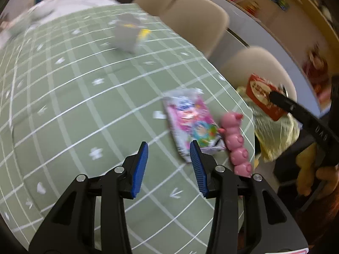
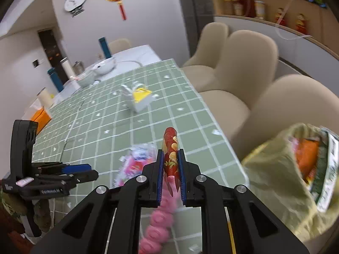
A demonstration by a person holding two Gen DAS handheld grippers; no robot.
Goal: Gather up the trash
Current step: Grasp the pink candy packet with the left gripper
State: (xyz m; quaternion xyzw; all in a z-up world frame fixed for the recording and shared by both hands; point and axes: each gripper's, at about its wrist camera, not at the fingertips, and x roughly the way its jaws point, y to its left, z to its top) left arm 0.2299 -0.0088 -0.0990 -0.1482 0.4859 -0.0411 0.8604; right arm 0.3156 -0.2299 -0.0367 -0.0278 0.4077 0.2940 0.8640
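- Now we see a yellow-green bag (image 2: 275,190) hanging just off the worktop's right edge, its mouth open; inside it show an orange packet (image 2: 307,158) and a white-and-green printed wrapper (image 2: 327,169).
- Our right claw (image 2: 171,169) is pinching a flat red wrapper (image 2: 170,148) printed with gold figures, held upright between the blue pads (image 2: 160,180); from the left wrist view the same red wrapper (image 1: 262,96) sits just above the bag (image 1: 275,131).
- Our left claw (image 1: 169,165) is spread apart and holds nothing, hovering low over the worktop (image 1: 84,105).
- On the worktop near its right edge lies a crinkled pink and white snack packet (image 1: 190,122); just beside it, nearer the edge, lies a pink toy (image 1: 237,144) made of rounded pig-faced segments in a row.
- Farther back a white and yellow carton (image 2: 139,97) sits alone, well apart from the packet, with bare cloth on all sides.
- At the worktop's far end, past the cloth, stand white bowls (image 2: 103,67), teal bottles (image 2: 55,79) and an orange box (image 2: 40,116).
- A green cloth with a white grid and small white motifs covers the worktop; padded beige chairs (image 2: 243,63) stand close along the right edge.
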